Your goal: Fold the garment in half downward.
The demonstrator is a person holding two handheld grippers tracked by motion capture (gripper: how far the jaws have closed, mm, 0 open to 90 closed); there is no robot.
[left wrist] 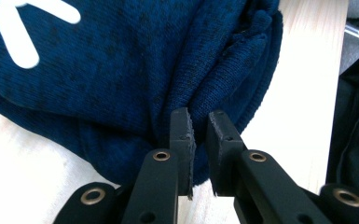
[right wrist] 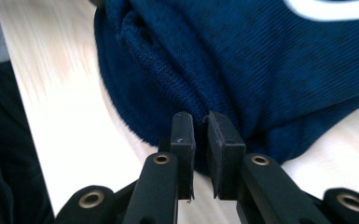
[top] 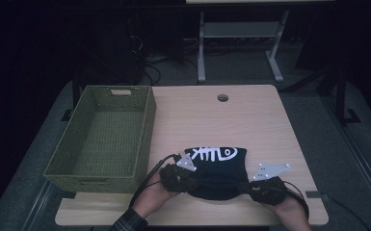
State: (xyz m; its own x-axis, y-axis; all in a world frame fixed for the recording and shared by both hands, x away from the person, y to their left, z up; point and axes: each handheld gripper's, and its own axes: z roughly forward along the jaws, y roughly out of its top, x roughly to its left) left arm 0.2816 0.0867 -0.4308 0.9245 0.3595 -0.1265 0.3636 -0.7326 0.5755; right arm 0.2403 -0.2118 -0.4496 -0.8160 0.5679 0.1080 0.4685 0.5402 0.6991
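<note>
A dark blue knit sweater [top: 219, 180] with a white fish-bone print [top: 217, 154] lies folded near the front edge of the wooden table [top: 255, 120]. My left gripper [top: 192, 181] grips its left end and my right gripper [top: 248, 187] its right end, each held by a hand. In the left gripper view the jaws [left wrist: 198, 128] stand nearly together, pinching a fold of the sweater [left wrist: 121, 70]. The right gripper view shows the same: narrow jaws [right wrist: 200, 130] closed on the hem of the sweater [right wrist: 261, 70], with bare table beside it.
A green woven basket [top: 147, 130], with nothing in it, stands along the table's left side, close to the left hand. A round cable hole [top: 222, 97] sits near the table's far edge. Bare wood stretches behind the sweater. Dark floor and a white table frame [top: 201, 48] lie beyond.
</note>
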